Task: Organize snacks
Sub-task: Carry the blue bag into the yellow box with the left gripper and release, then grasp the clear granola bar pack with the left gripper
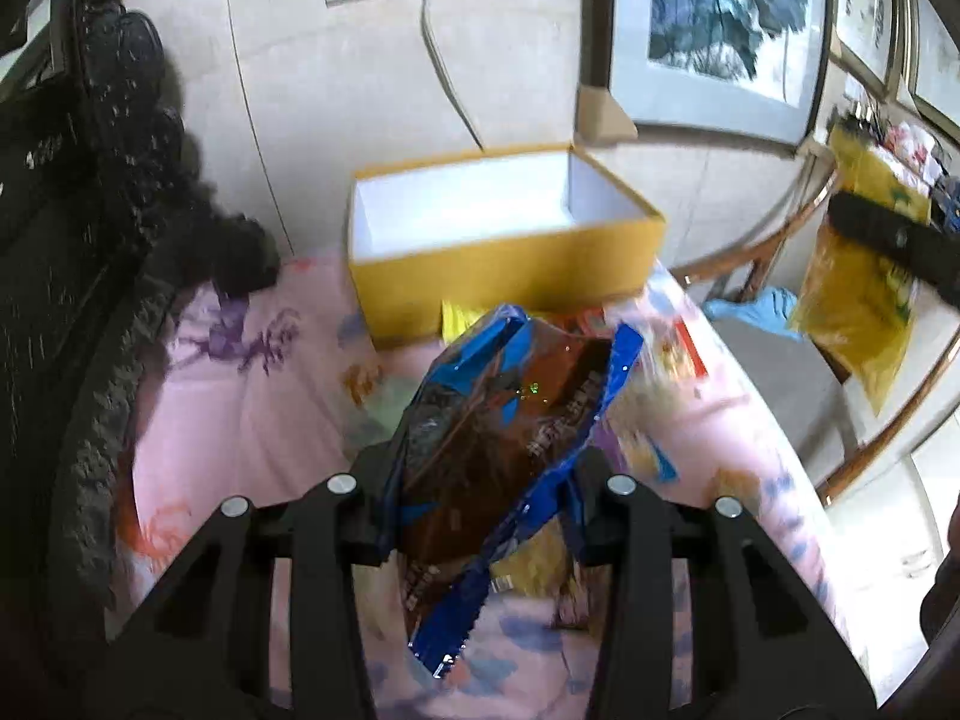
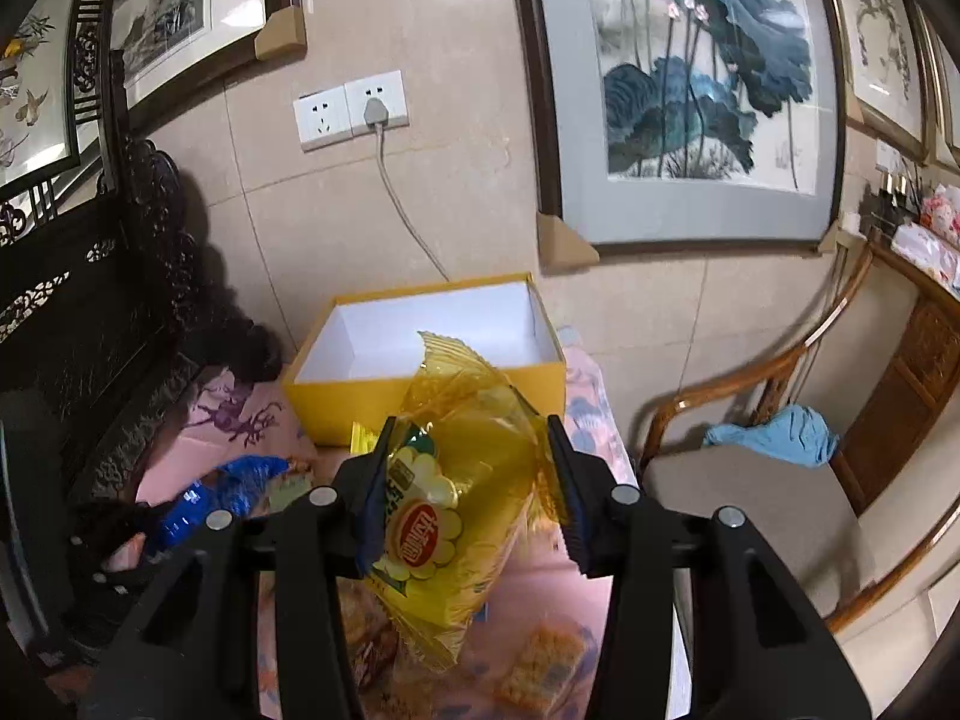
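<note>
The left gripper (image 1: 480, 516) is pointing forward and slightly downward over the pink floral cloth (image 1: 240, 396) that is covering the table, its two fingers clamping a blue and brown snack packet (image 1: 504, 420) from either side, so that the packet is standing up between them, lifted off the cloth, with its crimped blue end hanging toward the camera. Beyond the packet, the yellow box (image 1: 510, 276) with a white inside is sitting open at the far edge of the table against the tiled wall, and more snack packs are lying blurred on the cloth between it and the gripper. At the right side of the left wrist view, the right gripper (image 1: 900, 240) is showing as a dark bar crossing the yellow snack bag (image 1: 852, 300), held out past the right edge of the table, over the wooden chair (image 1: 774, 252). In the right wrist view, the right gripper (image 2: 468, 498) is aiming toward the same yellow box (image 2: 420, 396), its fingers closing on the yellow snack bag (image 2: 456, 510), which is hanging tilted in the air between the blue-lined pads (image 2: 372, 516), its clear crinkled top rising in front of the box's near wall. Below it, the blue packet (image 2: 228, 492) is showing at the table's left side, and small wrapped snacks (image 2: 546, 654) are lying on the cloth near the front edge.
</note>
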Action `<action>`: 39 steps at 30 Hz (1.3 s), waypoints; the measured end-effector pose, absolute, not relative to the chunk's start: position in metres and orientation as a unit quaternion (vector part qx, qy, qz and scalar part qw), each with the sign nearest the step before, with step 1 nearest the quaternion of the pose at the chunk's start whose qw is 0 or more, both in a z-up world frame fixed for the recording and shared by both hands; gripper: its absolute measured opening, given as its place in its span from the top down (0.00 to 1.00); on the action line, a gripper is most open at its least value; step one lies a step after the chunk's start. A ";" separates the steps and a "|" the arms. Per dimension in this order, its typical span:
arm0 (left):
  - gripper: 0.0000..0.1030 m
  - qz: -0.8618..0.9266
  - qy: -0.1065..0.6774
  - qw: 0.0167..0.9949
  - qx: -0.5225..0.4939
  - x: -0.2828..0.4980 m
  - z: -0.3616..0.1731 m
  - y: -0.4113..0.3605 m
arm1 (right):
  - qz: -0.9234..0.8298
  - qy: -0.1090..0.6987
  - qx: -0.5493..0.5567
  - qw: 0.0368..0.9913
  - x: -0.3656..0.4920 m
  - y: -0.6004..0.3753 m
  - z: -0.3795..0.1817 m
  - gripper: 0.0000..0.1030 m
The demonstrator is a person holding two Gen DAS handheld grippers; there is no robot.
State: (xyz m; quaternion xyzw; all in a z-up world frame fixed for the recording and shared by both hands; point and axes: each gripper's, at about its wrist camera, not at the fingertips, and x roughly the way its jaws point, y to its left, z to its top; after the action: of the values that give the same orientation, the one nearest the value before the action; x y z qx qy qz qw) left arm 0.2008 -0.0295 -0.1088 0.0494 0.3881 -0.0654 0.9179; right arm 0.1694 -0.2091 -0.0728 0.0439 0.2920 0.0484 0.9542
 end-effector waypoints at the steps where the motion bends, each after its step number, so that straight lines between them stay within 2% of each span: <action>1: 0.60 -0.061 0.382 0.921 0.049 0.210 -0.106 -0.029 | 0.053 0.291 0.048 0.954 0.182 -0.209 -0.072 0.55; 8: 0.60 -0.019 0.347 0.937 0.024 0.310 -0.091 -0.007 | 0.086 0.266 0.036 0.959 0.281 -0.204 -0.073 0.55; 17: 0.60 0.041 0.326 0.944 0.032 0.422 -0.113 0.025 | 0.093 0.290 0.031 0.952 0.407 -0.187 -0.124 0.54; 18: 0.57 0.042 0.327 0.943 0.032 0.428 -0.117 0.028 | 0.097 0.293 0.029 0.951 0.413 -0.185 -0.130 0.53; 19: 0.52 0.044 0.328 0.943 0.030 0.433 -0.120 0.029 | 0.096 0.301 0.015 0.949 0.420 -0.179 -0.138 0.43; 20: 0.22 0.056 0.320 0.945 0.023 0.437 -0.124 0.031 | 0.087 0.301 -0.003 0.950 0.423 -0.174 -0.144 0.15; 21: 0.02 0.071 0.314 0.947 0.020 0.438 -0.125 0.033 | 0.081 0.292 -0.009 0.953 0.421 -0.172 -0.146 0.05; 23: 0.02 0.097 0.292 0.951 0.015 0.433 -0.124 0.031 | 0.070 0.264 -0.007 0.962 0.415 -0.173 -0.146 0.01; 30: 0.02 0.096 0.302 0.948 0.041 0.405 -0.115 0.019 | 0.068 0.278 0.035 0.958 0.390 -0.190 -0.138 0.01; 39: 0.02 0.084 0.275 0.958 0.015 0.315 -0.062 0.029 | 0.042 0.234 0.049 0.970 0.300 -0.212 -0.074 0.01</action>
State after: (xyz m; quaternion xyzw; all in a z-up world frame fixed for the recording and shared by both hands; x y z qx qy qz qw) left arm 0.3153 0.0288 -0.0623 0.0146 0.2753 0.0835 0.9576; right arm 0.2996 -0.2117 -0.0736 0.0487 0.2344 0.0417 0.9700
